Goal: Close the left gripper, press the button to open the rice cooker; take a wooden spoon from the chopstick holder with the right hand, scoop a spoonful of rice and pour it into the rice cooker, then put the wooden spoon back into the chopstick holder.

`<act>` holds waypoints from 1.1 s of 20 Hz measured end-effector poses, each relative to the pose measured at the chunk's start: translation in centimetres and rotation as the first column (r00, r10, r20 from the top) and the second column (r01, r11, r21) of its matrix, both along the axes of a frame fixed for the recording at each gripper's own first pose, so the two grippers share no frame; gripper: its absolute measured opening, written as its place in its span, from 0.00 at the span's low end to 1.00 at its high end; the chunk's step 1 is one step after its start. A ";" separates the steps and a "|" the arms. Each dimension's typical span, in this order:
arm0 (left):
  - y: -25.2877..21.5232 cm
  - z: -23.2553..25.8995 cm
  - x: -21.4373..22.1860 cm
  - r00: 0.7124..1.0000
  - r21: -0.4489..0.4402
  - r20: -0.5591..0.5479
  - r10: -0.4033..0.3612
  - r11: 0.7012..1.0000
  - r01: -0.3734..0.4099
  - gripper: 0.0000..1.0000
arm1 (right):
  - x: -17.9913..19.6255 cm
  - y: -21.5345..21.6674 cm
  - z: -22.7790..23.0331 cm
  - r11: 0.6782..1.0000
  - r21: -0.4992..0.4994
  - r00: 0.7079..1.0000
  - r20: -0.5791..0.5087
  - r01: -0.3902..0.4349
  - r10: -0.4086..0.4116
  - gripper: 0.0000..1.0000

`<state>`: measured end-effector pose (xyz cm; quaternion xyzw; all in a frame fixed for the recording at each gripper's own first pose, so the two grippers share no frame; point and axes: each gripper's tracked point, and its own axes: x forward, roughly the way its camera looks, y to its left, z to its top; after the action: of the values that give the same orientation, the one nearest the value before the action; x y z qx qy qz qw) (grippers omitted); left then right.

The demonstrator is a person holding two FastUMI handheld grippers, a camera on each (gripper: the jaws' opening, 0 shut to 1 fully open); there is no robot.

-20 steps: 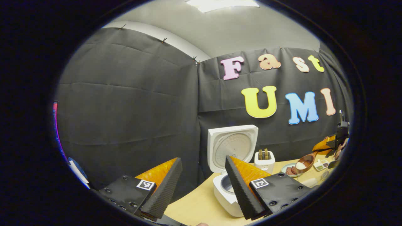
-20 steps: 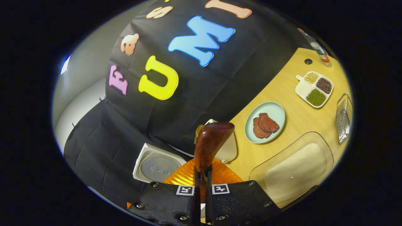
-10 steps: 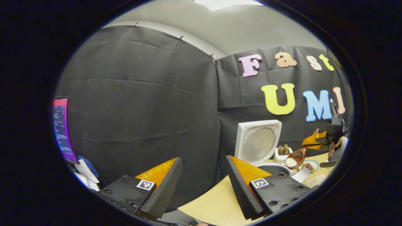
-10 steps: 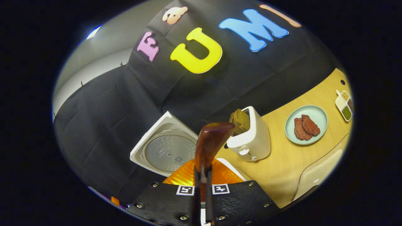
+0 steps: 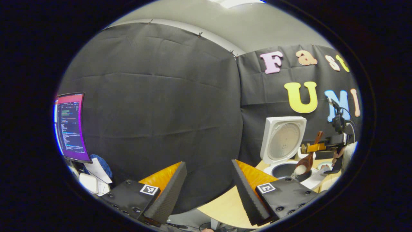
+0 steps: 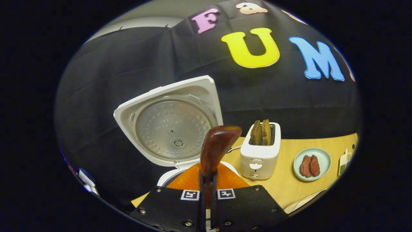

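Observation:
The white rice cooker stands open at the right of the left gripper view, lid upright over its dark pot. A wooden spoon hangs tilted over the pot and white rice spills from its bowl. My right gripper holds it by the handle. In the right gripper view, my right gripper is shut on the spoon's brown wood, with the cooker lid just behind. My left gripper is open and holds nothing, off to the cooker's left.
A white toaster with two bread slices stands right of the cooker on the wooden table. A pale plate with meat pieces lies beyond it. A lit monitor sits far left.
My right gripper carried the loaded spoon left from the rice container to over the cooker and tipped it, so rice now falls. My left gripper's view swung left, away from the cooker.

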<state>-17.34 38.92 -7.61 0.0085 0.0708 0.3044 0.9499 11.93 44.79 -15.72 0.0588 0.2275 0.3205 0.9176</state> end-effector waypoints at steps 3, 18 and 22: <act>-0.1 -0.2 0.1 1.000 0.004 -0.007 0.014 1.000 -0.014 0.93 | -0.6 0.8 -0.1 0.993 -0.104 0.994 0.089 -0.054 0.063 0.06; -3.5 2.4 4.7 0.997 0.049 0.041 -0.067 0.997 0.065 0.92 | -2.4 -2.2 9.0 0.979 -0.184 0.888 0.432 -0.085 0.158 0.06; -6.4 3.6 6.5 0.992 0.063 0.059 -0.111 0.992 0.108 0.93 | -1.0 -8.9 11.1 0.998 -0.057 0.933 0.359 0.002 0.019 0.06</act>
<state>-10.85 32.55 -4.03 0.0312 0.0313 0.2539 0.9662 10.92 35.92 -4.63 -0.0275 0.0649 0.3234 0.9436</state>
